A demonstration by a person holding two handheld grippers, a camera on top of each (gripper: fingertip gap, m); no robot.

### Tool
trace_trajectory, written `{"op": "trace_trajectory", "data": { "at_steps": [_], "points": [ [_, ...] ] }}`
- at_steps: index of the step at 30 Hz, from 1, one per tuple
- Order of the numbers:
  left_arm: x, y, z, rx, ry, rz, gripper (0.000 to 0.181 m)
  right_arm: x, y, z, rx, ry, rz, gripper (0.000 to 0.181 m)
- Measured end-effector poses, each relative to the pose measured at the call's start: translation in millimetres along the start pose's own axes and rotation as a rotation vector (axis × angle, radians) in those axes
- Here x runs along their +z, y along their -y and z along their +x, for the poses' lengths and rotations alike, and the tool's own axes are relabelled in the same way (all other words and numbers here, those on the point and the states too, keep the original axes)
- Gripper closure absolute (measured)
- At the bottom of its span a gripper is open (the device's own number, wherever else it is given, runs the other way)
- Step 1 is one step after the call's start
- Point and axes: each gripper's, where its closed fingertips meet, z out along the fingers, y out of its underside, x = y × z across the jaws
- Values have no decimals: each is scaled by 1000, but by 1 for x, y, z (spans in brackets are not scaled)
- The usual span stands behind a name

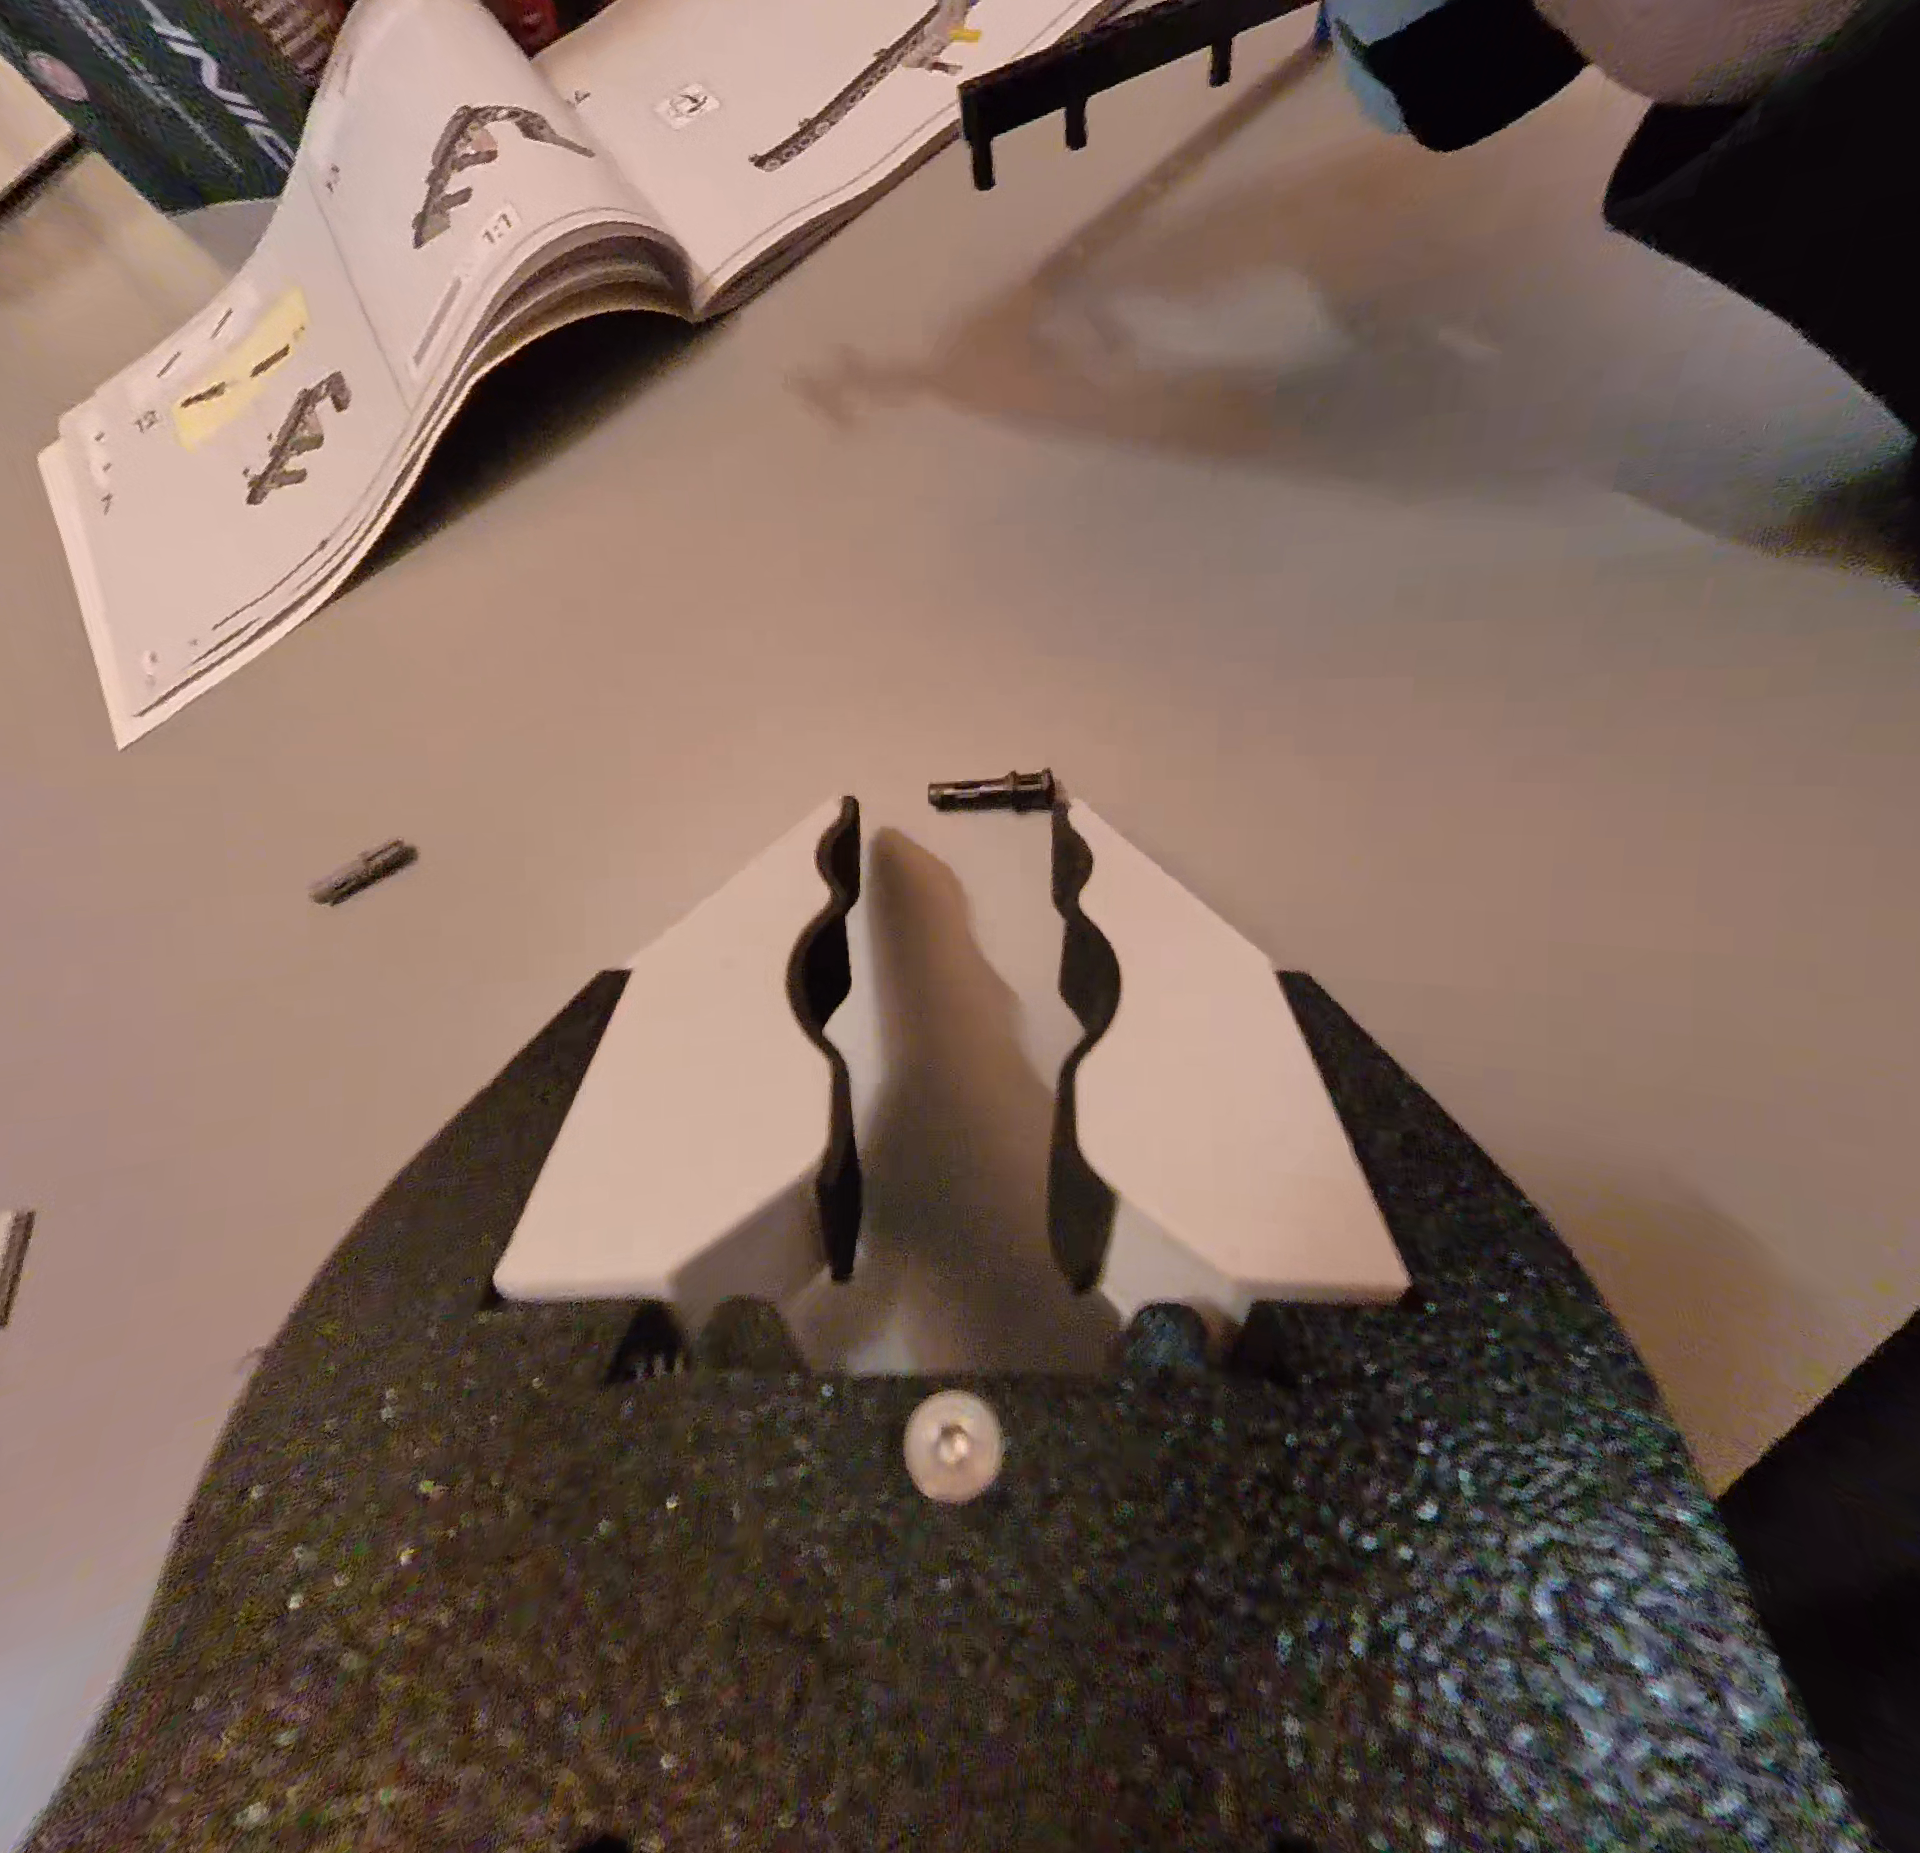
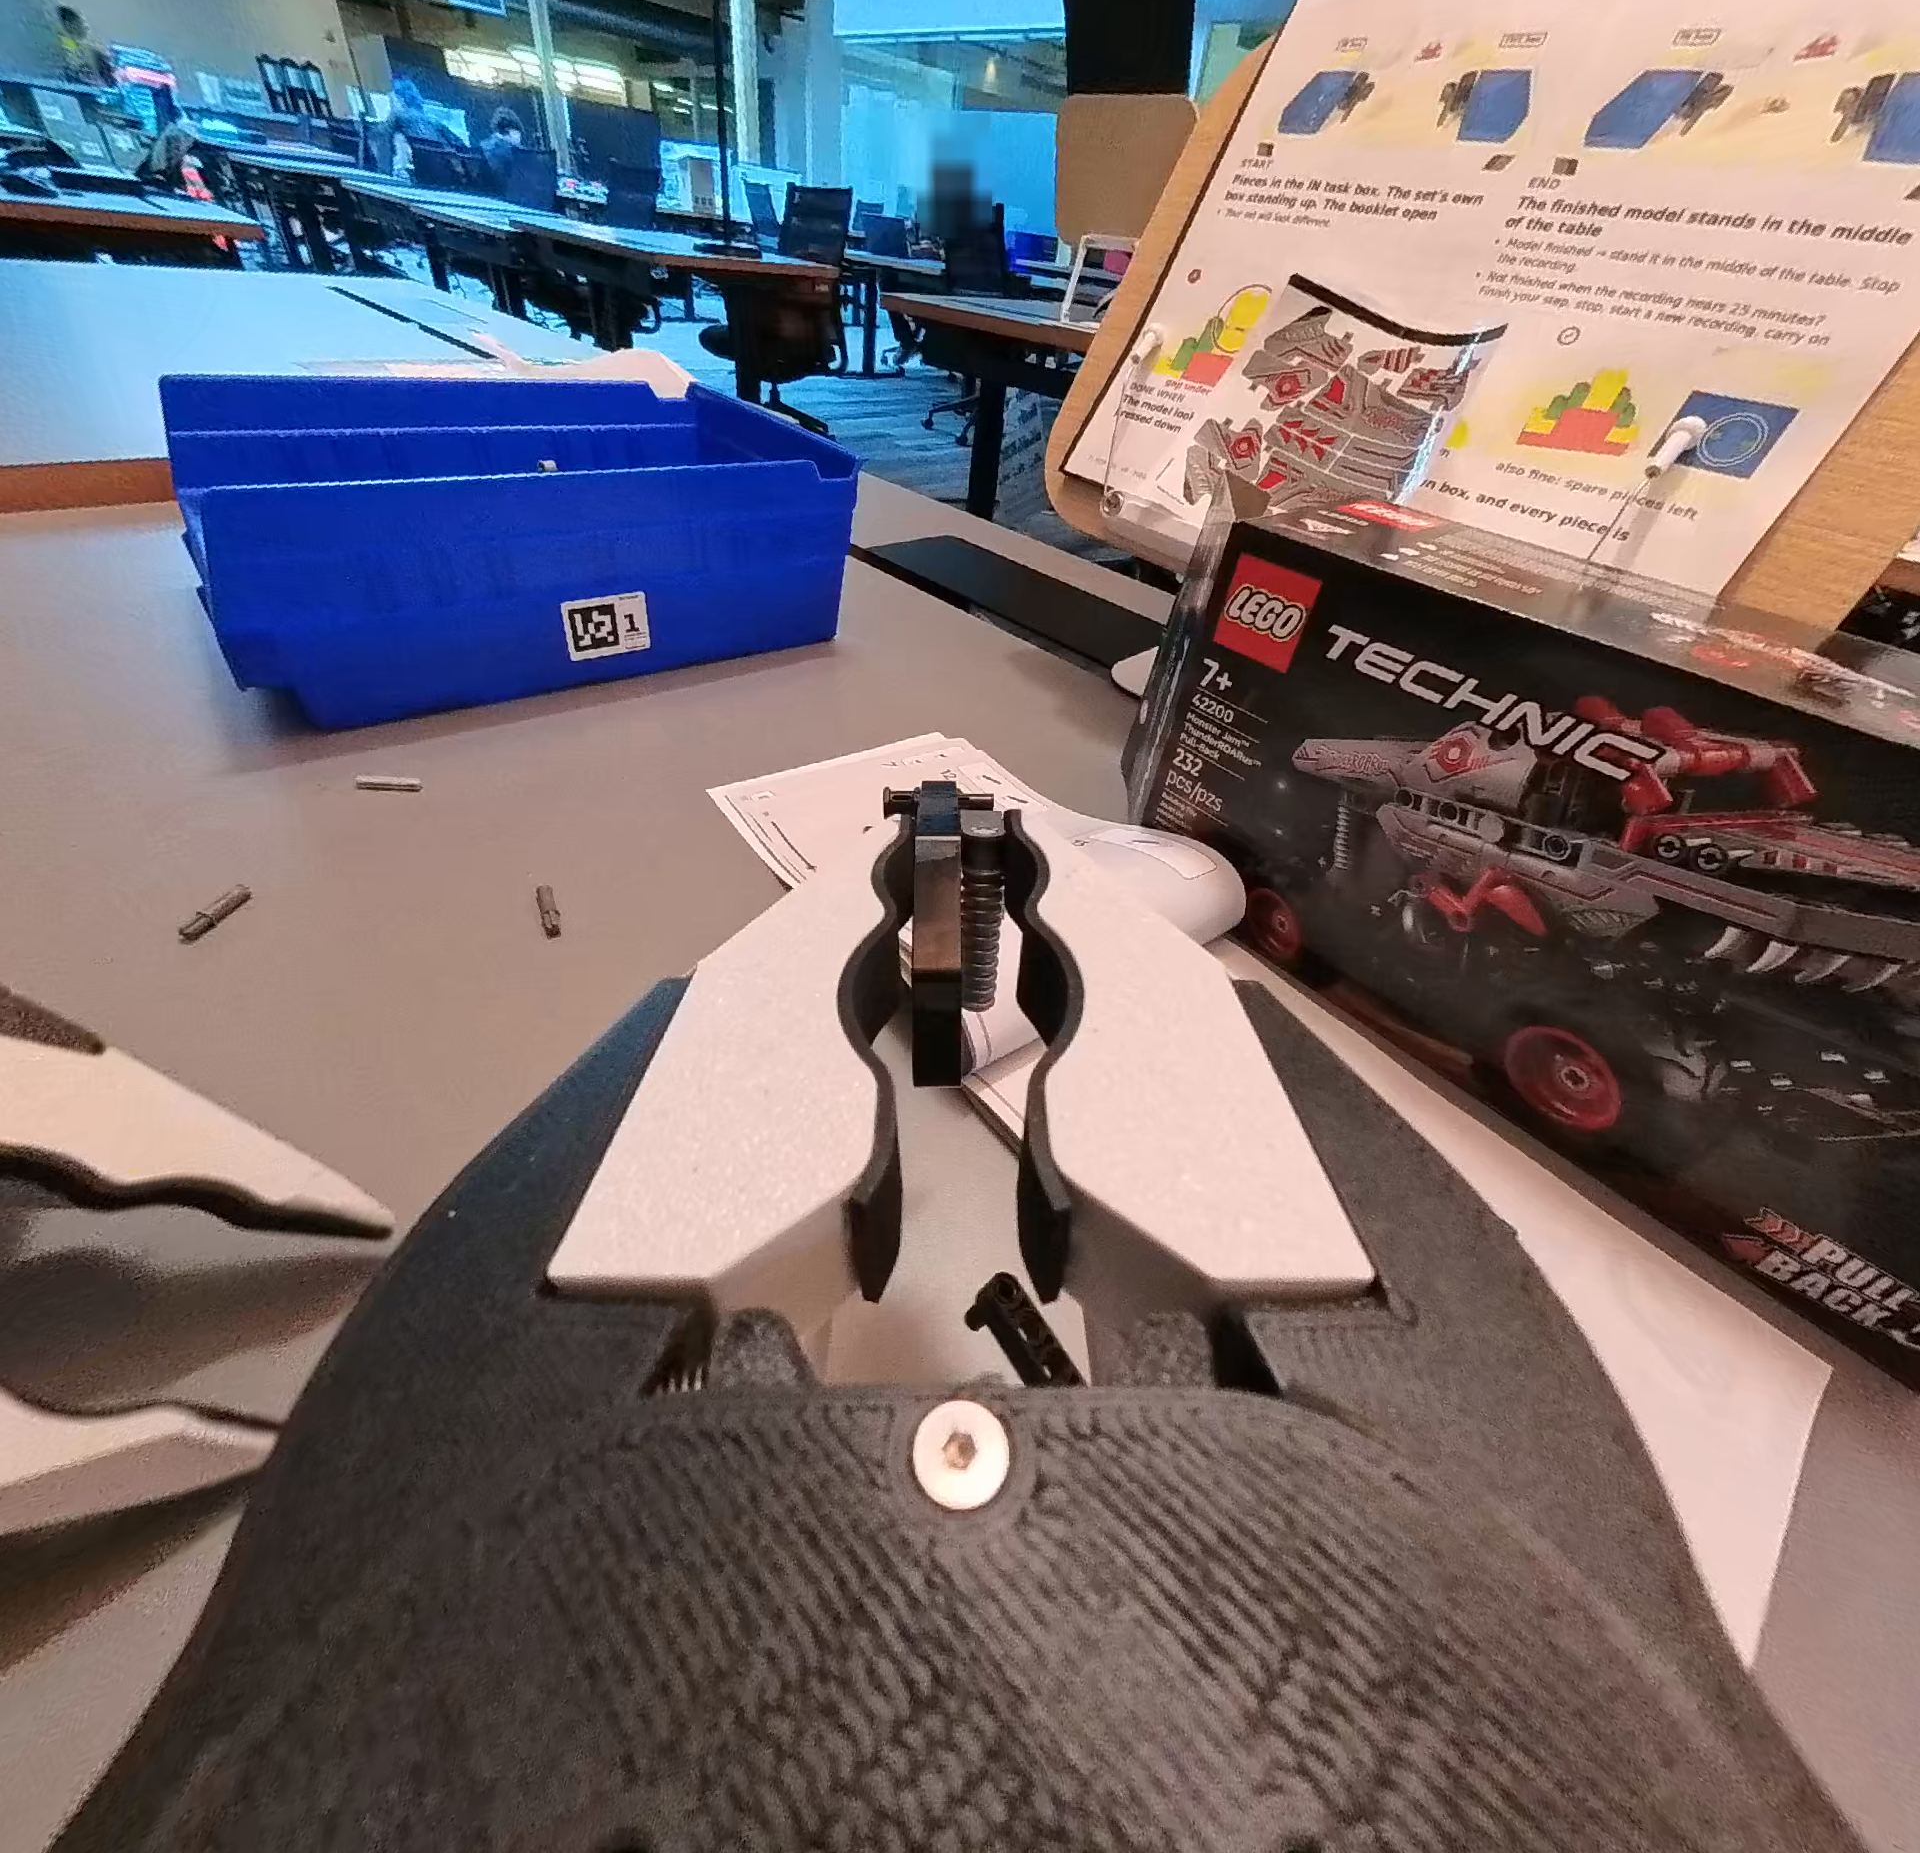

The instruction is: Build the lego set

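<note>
Left wrist view: the left gripper (image 1: 956,816) hangs low over the tabletop (image 1: 1247,608), its fingers (image 1: 1070,868) moderately apart and holding nothing. A small black pin (image 1: 992,792) lies just at the tip of the right-hand finger, seemingly touching it. The risk here is that closing or nudging would roll the pin away rather than catch it, since it sits off to one side of the gap. A grey pin (image 1: 364,871) lies well to the left, the open instruction booklet (image 1: 582,193) far left. At far right a black beam with downward pegs (image 1: 1101,78) is held above the tabletop.

Right wrist view: the right gripper (image 2: 956,868) has its fingers narrowed onto that black beam (image 2: 935,920), seen end-on and upright, with a ribbed dark shaft (image 2: 980,920) alongside it. The hold sits near the tips, so pressing a pin in could twist the assembly loose. Three grey pins (image 2: 215,911) lie on the tabletop to the left; the blue bin (image 2: 499,556) stands far left, the set's box (image 2: 1558,816) to the right.
</note>
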Motion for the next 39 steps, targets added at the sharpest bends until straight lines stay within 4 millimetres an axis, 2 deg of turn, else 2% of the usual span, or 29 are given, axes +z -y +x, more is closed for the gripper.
{"op": "trace_trajectory", "data": {
  "at_steps": [4,9,12,15,18,23,31,35,39],
  "points": [
    [-4,-6,-16,-54,11,-2,145,0,0,-1,8,9,2,168],
    [-8,2,-12,-121,-45,39,145,1,-1,-2,5,16,-2,168],
    [-2,4,-4,-163,-84,38,144,1,-1,-3,6,18,-2,168],
    [4,6,-6,-155,-61,29,143,1,-2,-4,1,23,-4,168],
    [7,3,-8,-136,-42,2,152,1,-1,-5,-2,25,-4,168],
    [4,-4,-16,-116,-18,-12,156,1,-1,-4,1,27,-2,168],
    [8,-1,-14,-51,-85,3,162,2,-2,-8,-7,39,-8,168],
    [10,1,-7,-61,-147,-1,177,2,-3,-9,-8,45,-9,168],
    [11,2,-6,-77,-168,-1,178,3,-3,-12,-19,54,-12,168]
  ]
}}
